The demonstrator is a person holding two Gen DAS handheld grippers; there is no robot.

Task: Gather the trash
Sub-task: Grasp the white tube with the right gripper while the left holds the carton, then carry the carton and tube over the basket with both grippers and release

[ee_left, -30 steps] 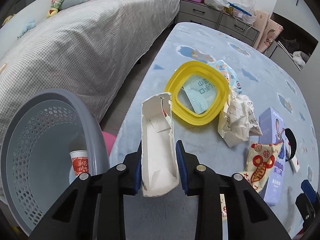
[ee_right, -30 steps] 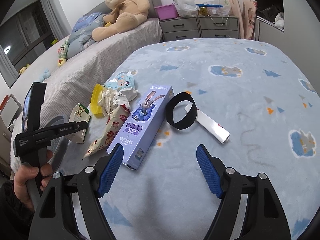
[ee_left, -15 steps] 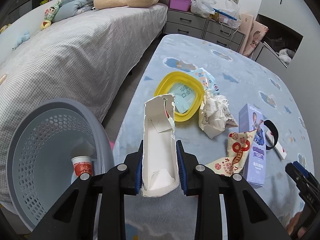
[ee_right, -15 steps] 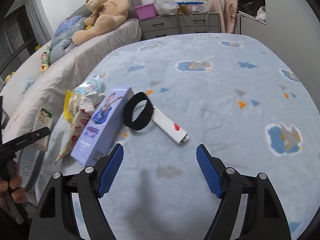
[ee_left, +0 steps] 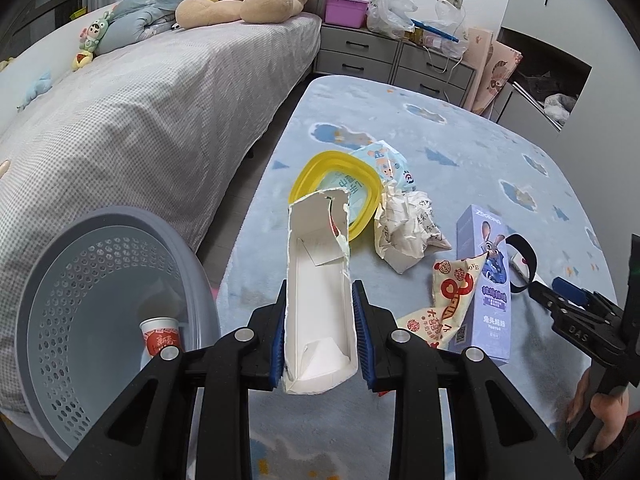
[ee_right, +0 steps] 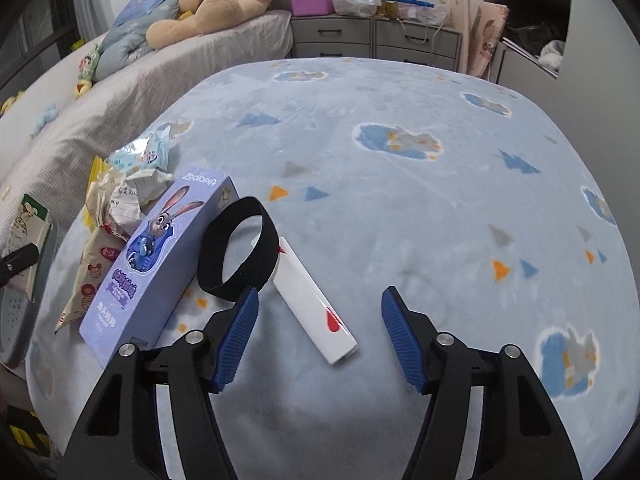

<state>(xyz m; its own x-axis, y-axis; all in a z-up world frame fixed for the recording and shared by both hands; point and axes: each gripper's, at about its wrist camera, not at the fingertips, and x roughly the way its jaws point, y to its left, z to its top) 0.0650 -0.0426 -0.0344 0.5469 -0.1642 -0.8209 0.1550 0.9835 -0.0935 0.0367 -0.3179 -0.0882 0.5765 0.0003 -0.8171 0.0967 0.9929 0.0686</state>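
— That torn carton (ee_left: 318, 300) looks like plain matt white cardboard, ragged along the ripped edge.

— And the basket (ee_left: 80, 300) at the lower left of the left view is smooth grey plastic, punched with small holes. The paper cup (ee_left: 160, 336) inside looks slightly glossy.

— The rug (ee_right: 400, 200) is soft, fuzzy fleece. The purple box (ee_right: 160, 252) on it is printed card with a light sheen.

— The yellow lid (ee_left: 340, 192) is shiny plastic; the crumpled paper (ee_left: 404, 236) beside it is dull and creased.

— The black band (ee_right: 236, 252) looks like matt woven cloth. The white strip (ee_right: 316, 304) under it is glossy.

— The pads (ee_right: 236, 336) at the bottom of the right view are ribbed blue rubber on black plastic.
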